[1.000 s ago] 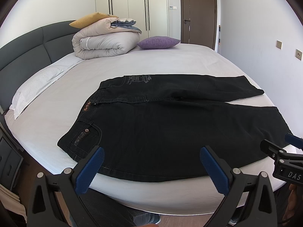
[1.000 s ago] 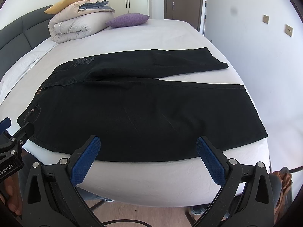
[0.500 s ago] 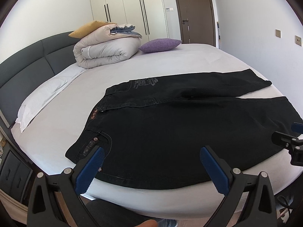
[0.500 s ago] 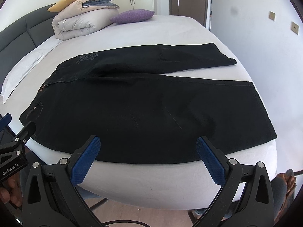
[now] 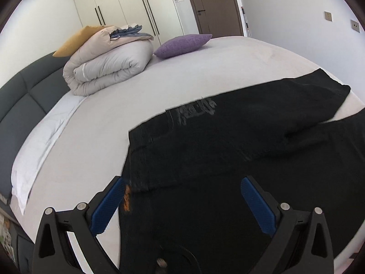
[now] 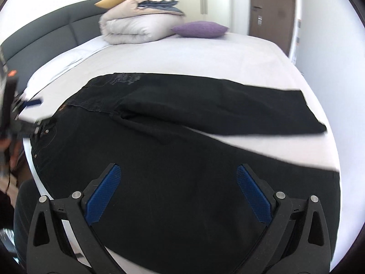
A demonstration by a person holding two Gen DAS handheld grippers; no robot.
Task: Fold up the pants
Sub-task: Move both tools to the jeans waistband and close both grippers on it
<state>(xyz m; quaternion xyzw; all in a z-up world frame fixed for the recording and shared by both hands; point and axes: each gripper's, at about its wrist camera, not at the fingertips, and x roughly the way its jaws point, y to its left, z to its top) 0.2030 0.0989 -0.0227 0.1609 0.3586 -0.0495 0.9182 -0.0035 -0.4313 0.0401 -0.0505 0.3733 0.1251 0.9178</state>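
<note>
Black pants [image 5: 228,150] lie flat on the white bed [image 5: 95,141], waist to the left, legs spread to the right. My left gripper [image 5: 182,196] is open, low over the waistband near its orange label. My right gripper [image 6: 178,182] is open over the near leg of the pants [image 6: 182,137]. The left gripper also shows blurred at the left edge of the right wrist view [image 6: 25,111], by the waist. Neither holds cloth.
A folded duvet [image 5: 107,66] with a mustard cushion and a purple pillow [image 5: 182,44] sit at the head of the bed. A grey headboard [image 5: 20,100] is on the left. Wardrobes and a brown door [image 5: 212,4] stand behind. The wall is on the right.
Both grippers have moved forward and down, closer over the pants. The left one has swung toward the waistband, the right one over the near leg. Both stay open.
</note>
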